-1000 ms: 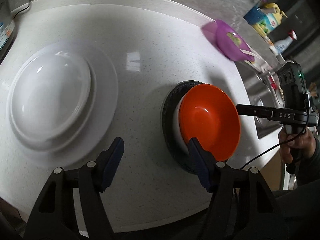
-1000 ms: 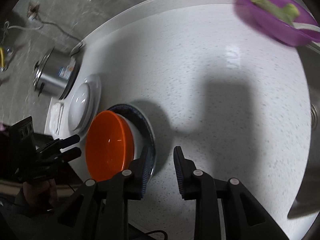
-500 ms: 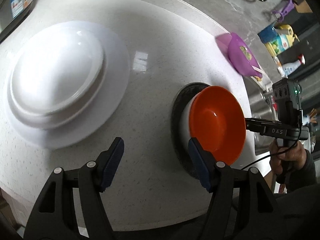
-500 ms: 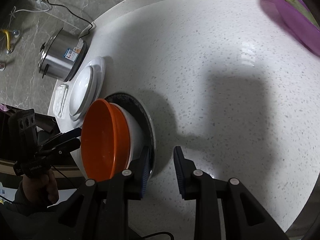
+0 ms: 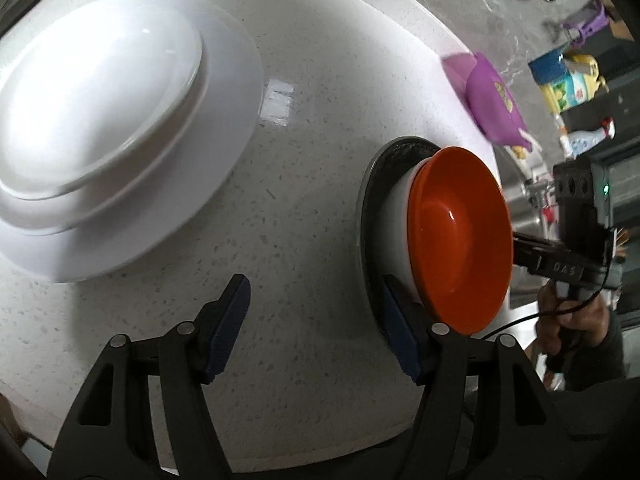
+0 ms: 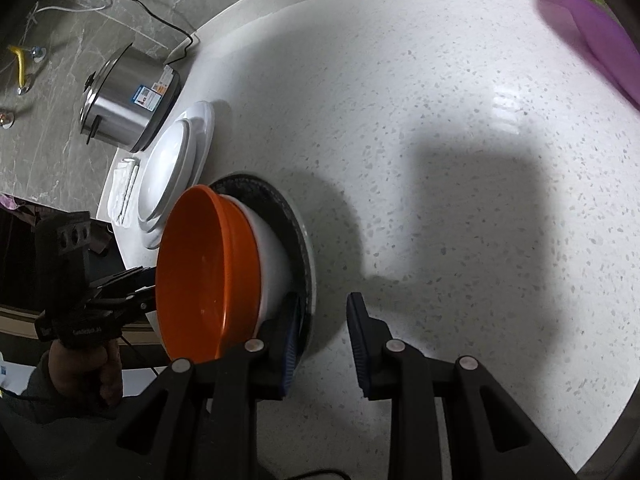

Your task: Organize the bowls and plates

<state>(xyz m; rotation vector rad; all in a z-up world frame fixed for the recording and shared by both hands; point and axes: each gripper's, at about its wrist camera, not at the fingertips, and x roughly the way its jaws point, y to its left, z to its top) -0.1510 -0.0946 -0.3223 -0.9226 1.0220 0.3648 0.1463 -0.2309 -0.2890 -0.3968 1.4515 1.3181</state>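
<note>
An orange bowl (image 5: 460,236) sits nested in a white bowl (image 5: 398,216) on a dark plate (image 5: 374,184), on the white countertop (image 5: 304,60). The same stack shows in the right wrist view: orange bowl (image 6: 200,276), white bowl (image 6: 272,264), dark plate (image 6: 300,236). Two stacked white plates (image 5: 100,92) lie to the left; they also show in the right wrist view (image 6: 172,168). My left gripper (image 5: 316,324) is open and empty, its right finger by the dark plate's near edge. My right gripper (image 6: 324,340) is open and empty, its left finger at the dark plate's rim.
A purple bowl (image 5: 492,104) with food stands at the far right; it also shows in the right wrist view (image 6: 592,28). A steel rice cooker (image 6: 124,96) and a folded white cloth (image 6: 124,192) stand past the white plates. A sink (image 5: 532,200) lies beyond the stack.
Both grippers have moved closer to the bowl stack and lower over the counter. The right gripper's jaws have opened wider. The dishes have not moved.
</note>
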